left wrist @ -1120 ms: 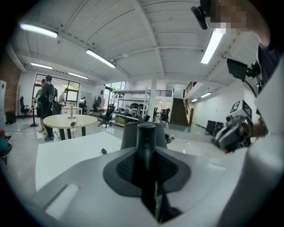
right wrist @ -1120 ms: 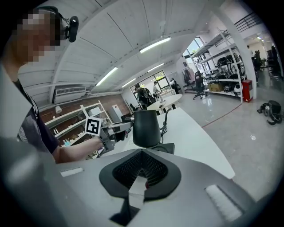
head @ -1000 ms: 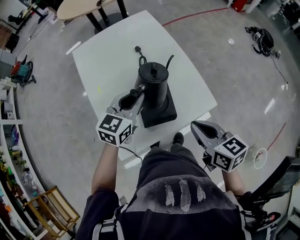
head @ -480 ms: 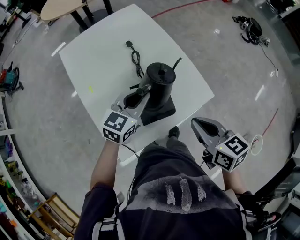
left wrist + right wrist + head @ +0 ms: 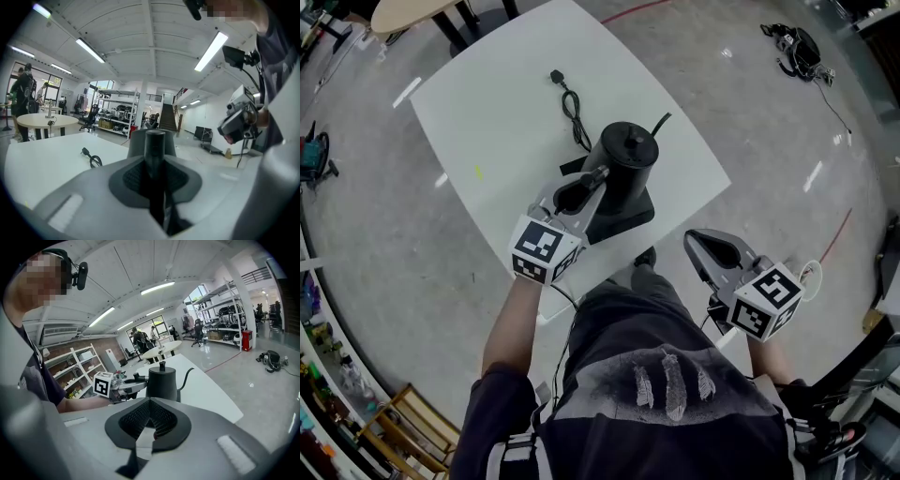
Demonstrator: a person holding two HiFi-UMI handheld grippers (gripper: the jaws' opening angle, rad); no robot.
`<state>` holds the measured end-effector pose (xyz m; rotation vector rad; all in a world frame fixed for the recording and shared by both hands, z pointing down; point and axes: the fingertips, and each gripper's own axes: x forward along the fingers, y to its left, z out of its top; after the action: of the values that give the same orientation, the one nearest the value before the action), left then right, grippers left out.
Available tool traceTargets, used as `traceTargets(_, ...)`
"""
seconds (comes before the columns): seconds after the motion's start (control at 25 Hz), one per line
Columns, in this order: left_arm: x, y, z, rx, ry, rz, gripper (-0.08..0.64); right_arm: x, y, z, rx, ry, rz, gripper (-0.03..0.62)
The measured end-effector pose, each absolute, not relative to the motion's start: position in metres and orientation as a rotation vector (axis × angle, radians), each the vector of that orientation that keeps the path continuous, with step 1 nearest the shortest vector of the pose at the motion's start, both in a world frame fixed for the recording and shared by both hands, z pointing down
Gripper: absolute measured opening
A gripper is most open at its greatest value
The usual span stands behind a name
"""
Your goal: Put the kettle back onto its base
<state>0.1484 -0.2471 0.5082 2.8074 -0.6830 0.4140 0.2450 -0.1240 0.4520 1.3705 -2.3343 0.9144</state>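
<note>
Nearly done, I judge: on the white table (image 5: 506,112) the black gooseneck kettle (image 5: 626,167) stands over its square base (image 5: 630,217), though I can't tell whether it is fully seated. My left gripper (image 5: 586,183) is clamped narrow on the handle (image 5: 154,154), at the kettle's near left. Letting go remains. My right gripper (image 5: 705,246), jaws together on nothing, hangs off the table's near right edge, well apart.
</note>
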Motion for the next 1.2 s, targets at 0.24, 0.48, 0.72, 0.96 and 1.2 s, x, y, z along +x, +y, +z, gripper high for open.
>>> traceTargets(0.24, 0.119, -0.231, 0.510, 2.816, -0.672, 0.357, 0.055, 0.219, -0.108, 0.452, 1.393, -2.306, 0.917, 0.000)
traceTargets(0.48, 0.115, -0.224, 0.516, 2.862, -0.621, 0.374, 0.057, 0.214, -0.109, 0.451, 1.396, -2.299, 0.868, 0.000)
traceTargets(0.72, 0.105, -0.216, 0.530, 2.865, -0.598, 0.411, 0.060, 0.203, -0.111, 0.450, 1.386, -2.311, 0.849, 0.000)
traceTargets(0.96, 0.103, -0.207, 0.540, 2.894, -0.564, 0.476, 0.064, 0.195, -0.111, 0.451, 1.380, -2.317, 0.845, 0.000)
traceTargets(1.2, 0.098, -0.200, 0.554, 2.921, -0.529, 0.566, 0.069, 0.194, -0.111, 0.452, 1.388, -2.316, 0.848, 0.000)
